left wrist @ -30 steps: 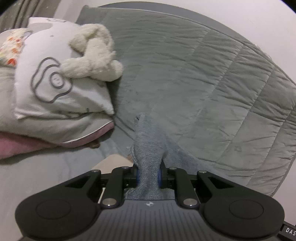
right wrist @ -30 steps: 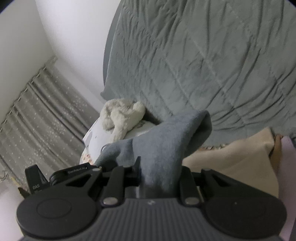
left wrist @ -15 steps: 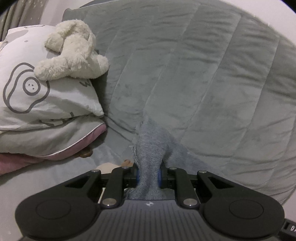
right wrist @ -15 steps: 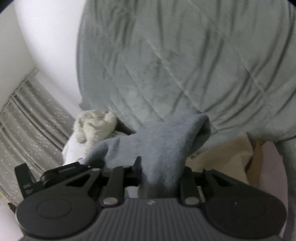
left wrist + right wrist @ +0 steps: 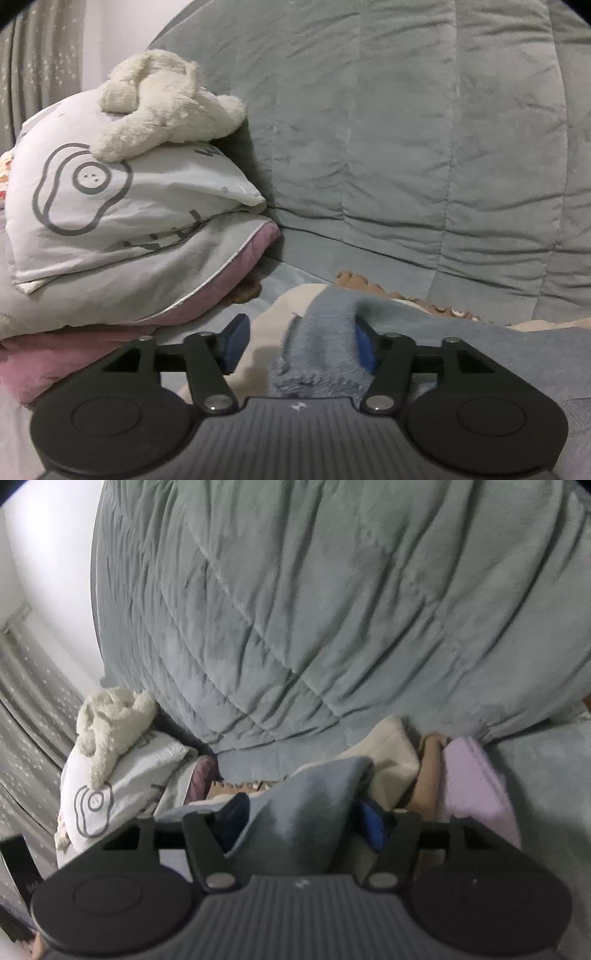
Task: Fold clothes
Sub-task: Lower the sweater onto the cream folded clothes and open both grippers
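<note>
Grey-blue fleecy fabric, a soft garment [image 5: 325, 332], lies bunched between the spread fingers of the left gripper [image 5: 299, 341], touching only the right blue pad (the jaws are wide apart, gripping nothing). In the other view the right gripper [image 5: 301, 821] is likewise spread, the same garment [image 5: 306, 805] draped loosely between its pads. A quilted grey-green blanket [image 5: 406, 129] rises behind. To the left, a cream plush toy [image 5: 166, 99] rests on a white printed pillow [image 5: 110, 206].
</note>
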A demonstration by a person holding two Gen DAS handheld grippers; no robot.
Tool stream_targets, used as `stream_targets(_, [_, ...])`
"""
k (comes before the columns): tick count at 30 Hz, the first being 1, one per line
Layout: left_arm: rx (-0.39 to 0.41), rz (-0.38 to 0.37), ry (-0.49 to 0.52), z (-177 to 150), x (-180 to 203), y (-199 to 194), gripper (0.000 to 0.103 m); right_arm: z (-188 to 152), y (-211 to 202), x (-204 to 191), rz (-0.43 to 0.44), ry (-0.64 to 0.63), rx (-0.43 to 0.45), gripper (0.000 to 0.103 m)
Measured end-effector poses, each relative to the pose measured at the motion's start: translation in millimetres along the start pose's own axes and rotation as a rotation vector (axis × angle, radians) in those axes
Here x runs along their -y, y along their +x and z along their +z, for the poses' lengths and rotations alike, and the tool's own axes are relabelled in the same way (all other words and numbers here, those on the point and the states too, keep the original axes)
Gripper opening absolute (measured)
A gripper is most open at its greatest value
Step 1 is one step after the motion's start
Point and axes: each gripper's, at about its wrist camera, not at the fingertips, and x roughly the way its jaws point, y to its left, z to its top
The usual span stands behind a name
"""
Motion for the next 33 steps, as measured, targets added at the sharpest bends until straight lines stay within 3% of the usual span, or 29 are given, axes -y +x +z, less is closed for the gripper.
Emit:
stream_targets(4, [0.118, 0.018, -0.084, 17, -11, -30, 0.061, 10, -27, -20, 0.004, -0.088, 0.095, 0.075])
stream_targets(8, [0.15, -0.072, -0.168, 25, -13, -47, 0.061, 2, -43, -62, 0.03, -0.195, 0.148, 0.076])
stream_targets(11, [0.132, -0.116, -0.177, 14, -6, -47, 0.061, -16, -38, -89, 0.034, -0.261, 0.141, 0.077])
stream_targets(16, [0.06, -0.063, -0.136, -17, -7, -25, 0.061, -44, -15, -90, -0.013, -0.288, 0.066, 0.077])
stream_targets(19, [0.015, -0.081, -0.229, -41, -28, -8, 0.065, -59, -6, -75, -0.053, -0.314, 0.066, 0.079])
stream_targets(22, [0.037, -0.125, -0.297, -59, -38, -2, 0.065, -69, -7, -67, -0.049, -0.338, 0.078, 0.08])
stream_targets(29, [0.055, -0.109, -0.28, -61, -32, -2, 0.067, -76, 0, -71, -0.094, -0.362, 0.091, 0.083])
stream_targets(31, [0.051, -0.093, -0.275, -57, -32, -6, 0.071, -76, -2, -75, -0.103, -0.38, 0.096, 0.086])
stream_targets(33, [0.034, -0.043, -0.268, -49, -28, -22, 0.083, -77, -13, -85, -0.12, -0.425, 0.107, 0.096])
